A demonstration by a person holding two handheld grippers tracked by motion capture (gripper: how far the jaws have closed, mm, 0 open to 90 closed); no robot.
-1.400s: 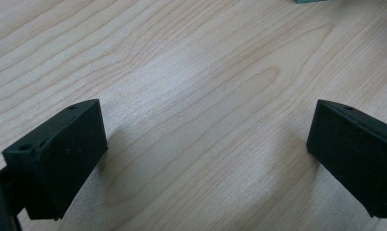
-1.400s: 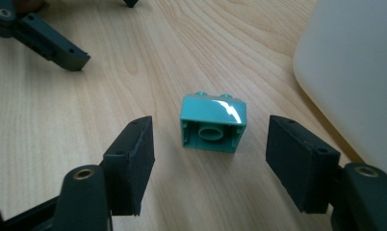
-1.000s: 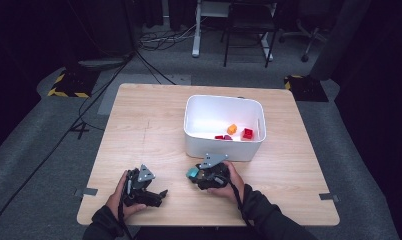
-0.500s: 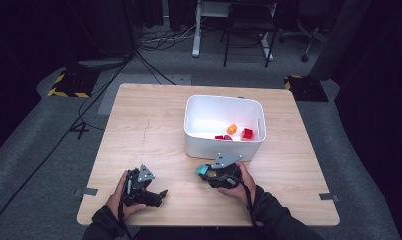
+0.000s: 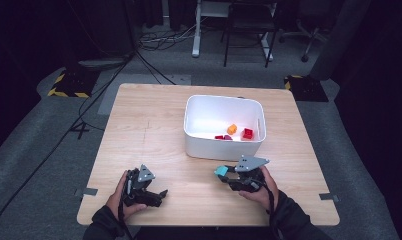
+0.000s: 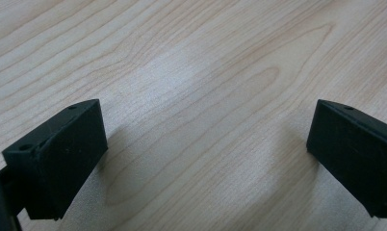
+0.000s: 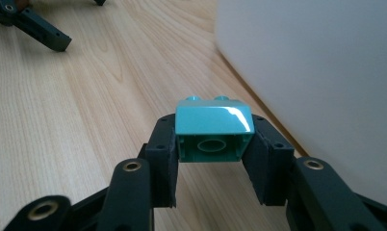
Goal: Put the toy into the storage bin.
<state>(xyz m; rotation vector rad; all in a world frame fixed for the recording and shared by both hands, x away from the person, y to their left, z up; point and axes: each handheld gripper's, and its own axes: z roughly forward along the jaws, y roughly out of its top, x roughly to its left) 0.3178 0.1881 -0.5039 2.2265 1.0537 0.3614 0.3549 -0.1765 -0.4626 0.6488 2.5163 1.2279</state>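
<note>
Wooden table (image 5: pixel 154 130) | our right gripper (image 7: pixel 214 159) clamps teal brick (image 7: pixel 214 129) beside white bin (image 5: pixel 224 145) | left gripper (image 5: pixel 156 196) spread, idle | risk: brick clips bin wall, slips out.

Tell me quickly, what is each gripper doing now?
Left gripper: open, holding nothing.
Right gripper: closed on a teal block.
</note>
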